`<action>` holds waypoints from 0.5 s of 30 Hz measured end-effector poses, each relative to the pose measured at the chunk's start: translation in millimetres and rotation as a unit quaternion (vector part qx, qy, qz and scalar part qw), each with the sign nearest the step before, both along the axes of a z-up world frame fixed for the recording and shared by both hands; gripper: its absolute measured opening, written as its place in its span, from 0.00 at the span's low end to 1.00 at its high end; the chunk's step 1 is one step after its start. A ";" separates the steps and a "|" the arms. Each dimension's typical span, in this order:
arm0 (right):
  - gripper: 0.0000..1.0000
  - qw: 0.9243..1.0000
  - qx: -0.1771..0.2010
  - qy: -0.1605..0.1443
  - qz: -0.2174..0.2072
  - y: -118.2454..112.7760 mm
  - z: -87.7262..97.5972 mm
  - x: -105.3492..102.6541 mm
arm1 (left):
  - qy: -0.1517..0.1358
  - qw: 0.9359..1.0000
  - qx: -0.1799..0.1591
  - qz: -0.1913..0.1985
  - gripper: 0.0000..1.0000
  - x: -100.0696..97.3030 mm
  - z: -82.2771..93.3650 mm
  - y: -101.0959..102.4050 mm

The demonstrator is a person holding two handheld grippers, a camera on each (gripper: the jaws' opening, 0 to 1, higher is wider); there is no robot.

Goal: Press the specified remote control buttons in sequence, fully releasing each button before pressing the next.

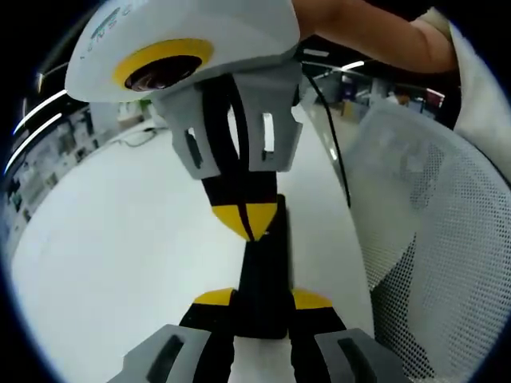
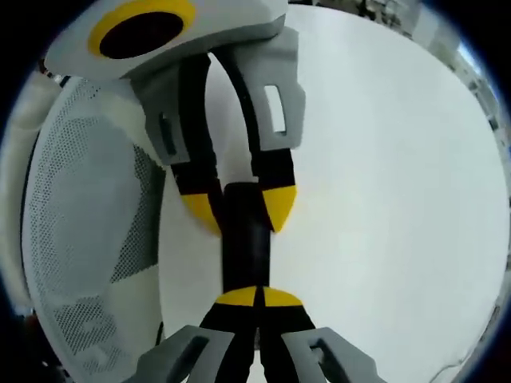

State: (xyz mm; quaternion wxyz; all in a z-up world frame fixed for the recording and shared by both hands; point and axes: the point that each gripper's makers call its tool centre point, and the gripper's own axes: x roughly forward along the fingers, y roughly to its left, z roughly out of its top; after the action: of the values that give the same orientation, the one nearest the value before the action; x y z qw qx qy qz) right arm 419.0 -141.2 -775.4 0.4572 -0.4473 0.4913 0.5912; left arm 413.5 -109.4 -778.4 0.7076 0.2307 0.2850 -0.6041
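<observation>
A slim black remote control [image 1: 267, 275] is held lengthwise over the white table [image 1: 112, 239]. My left gripper [image 1: 263, 300] is shut on its near end, one yellow-tipped jaw on each long side. My right gripper [image 1: 249, 220] reaches in from above with its yellow tips shut together, their point resting on the remote's top face. In the right gripper view, my right gripper [image 2: 259, 298] is shut with its tips touching the remote [image 2: 246, 247]. The left gripper [image 2: 239, 209] clamps the remote's far end there. The buttons cannot be made out.
A white mesh office chair [image 1: 431, 239] stands close beside the table edge, and the chair [image 2: 88, 239] appears again in the right gripper view. A black cable [image 1: 331, 136] runs over the table past the grippers. A person's arm [image 1: 375, 32] reaches in at the top. An office lies beyond.
</observation>
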 end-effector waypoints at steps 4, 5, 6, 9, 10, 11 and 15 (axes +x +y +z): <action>0.00 1.000 0.013 0.001 -0.015 -0.6 1.5 -0.5 | 0.000 1.000 0.000 -0.001 0.24 0.3 -0.2 0.1; 0.00 1.000 0.014 0.001 -0.016 -0.7 1.6 -0.5 | 0.000 1.000 0.000 -0.001 0.24 0.1 0.0 0.1; 0.00 1.000 0.017 0.001 -0.019 -0.5 2.1 -0.8 | 0.000 1.000 0.000 -0.001 0.24 -0.1 0.2 -0.1; 0.00 1.000 0.021 -0.001 -0.018 -0.3 2.2 -0.9 | 0.000 1.000 0.000 -0.002 0.24 -0.2 0.4 0.1; 0.00 1.000 0.022 -0.001 -0.018 -0.3 2.3 -1.3 | 0.000 1.000 0.000 -0.002 0.24 -0.2 0.6 0.1; 0.00 1.000 0.023 -0.003 -0.016 -0.6 3.2 -1.9 | 0.000 1.000 0.000 -0.002 0.24 -0.2 0.7 0.1; 0.00 0.999 0.033 -0.009 -0.019 -2.0 9.9 1.8 | 0.000 1.000 0.000 -0.003 0.24 0.1 0.7 0.3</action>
State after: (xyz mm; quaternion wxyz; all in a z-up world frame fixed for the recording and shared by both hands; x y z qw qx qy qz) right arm 420.9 -143.1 -765.5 0.4870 -0.4281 0.4759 0.5942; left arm 413.6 -109.2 -777.7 0.7058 0.2312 0.2843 -0.6063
